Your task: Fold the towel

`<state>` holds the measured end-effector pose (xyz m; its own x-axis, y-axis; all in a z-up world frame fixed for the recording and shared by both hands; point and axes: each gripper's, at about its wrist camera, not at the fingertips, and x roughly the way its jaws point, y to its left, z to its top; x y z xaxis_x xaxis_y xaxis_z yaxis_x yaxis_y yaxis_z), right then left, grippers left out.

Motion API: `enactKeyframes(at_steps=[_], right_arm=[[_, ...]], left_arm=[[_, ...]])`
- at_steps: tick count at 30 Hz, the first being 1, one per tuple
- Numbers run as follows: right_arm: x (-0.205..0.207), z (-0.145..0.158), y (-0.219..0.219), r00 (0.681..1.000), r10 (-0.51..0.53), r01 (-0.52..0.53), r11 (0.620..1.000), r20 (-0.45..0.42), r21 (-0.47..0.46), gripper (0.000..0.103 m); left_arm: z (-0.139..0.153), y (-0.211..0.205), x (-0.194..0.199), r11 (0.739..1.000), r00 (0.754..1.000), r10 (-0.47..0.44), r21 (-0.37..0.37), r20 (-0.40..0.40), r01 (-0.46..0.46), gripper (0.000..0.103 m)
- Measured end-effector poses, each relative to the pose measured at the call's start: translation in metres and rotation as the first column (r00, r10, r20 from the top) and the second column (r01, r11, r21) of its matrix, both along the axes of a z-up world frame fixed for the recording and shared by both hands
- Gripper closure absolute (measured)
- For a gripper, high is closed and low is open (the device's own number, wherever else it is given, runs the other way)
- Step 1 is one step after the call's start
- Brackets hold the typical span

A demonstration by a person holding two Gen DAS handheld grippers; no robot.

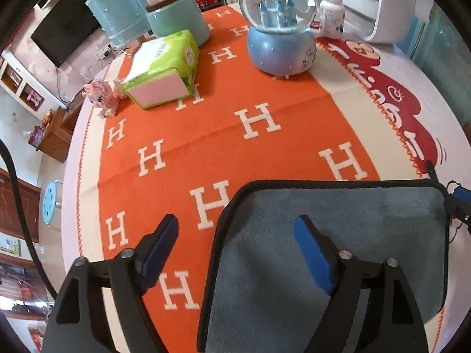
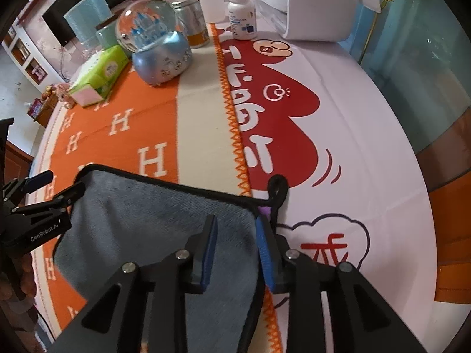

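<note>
A grey-blue towel (image 1: 368,226) with a black hem lies flat on the orange H-patterned cloth (image 1: 206,129). My left gripper (image 1: 235,229) is open and straddles the towel's left edge: its right finger is over the towel, its left finger over the cloth. In the right wrist view the towel (image 2: 141,220) lies at the lower left, with a black hanging loop (image 2: 278,188) at its far right corner. My right gripper (image 2: 235,226) is open over that corner, with the towel's right edge between its fingers. The left gripper (image 2: 53,188) shows at the towel's far left corner.
At the back of the table stand a snow globe (image 1: 279,29), a green tissue pack (image 1: 162,70), a teal canister (image 1: 176,17), a pink toy (image 1: 103,97), a white pill bottle (image 2: 243,16) and a white appliance (image 2: 318,3). The table's right edge (image 2: 412,161) curves past the white-and-red mat.
</note>
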<state>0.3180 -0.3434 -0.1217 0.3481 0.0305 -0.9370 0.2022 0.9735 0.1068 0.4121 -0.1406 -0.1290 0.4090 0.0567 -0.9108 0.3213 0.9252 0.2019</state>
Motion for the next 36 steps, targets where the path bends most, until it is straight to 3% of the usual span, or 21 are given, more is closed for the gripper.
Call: enactKeyframes(at_steps=[8, 16, 36], right_arm=[[-0.014, 0.018, 0.013, 1.0, 0.015, -0.015, 1.0, 0.021, 0.001, 0.075], [-0.033, 0.032, 0.029, 0.999, 0.029, -0.029, 1.0, 0.033, 0.0, 0.075], [-0.135, 0.106, 0.068, 0.988, 0.068, -0.075, 0.996, 0.137, 0.045, 0.075]], left_arm=[[0.024, 0.007, -0.024, 0.999, 0.998, 0.037, 0.003, 0.05, -0.037, 0.017], [0.053, 0.024, -0.056, 0.994, 0.992, 0.106, -0.041, 0.075, -0.103, 0.017], [0.157, 0.059, -0.194, 0.978, 0.974, 0.143, -0.176, 0.174, -0.112, 0.017]])
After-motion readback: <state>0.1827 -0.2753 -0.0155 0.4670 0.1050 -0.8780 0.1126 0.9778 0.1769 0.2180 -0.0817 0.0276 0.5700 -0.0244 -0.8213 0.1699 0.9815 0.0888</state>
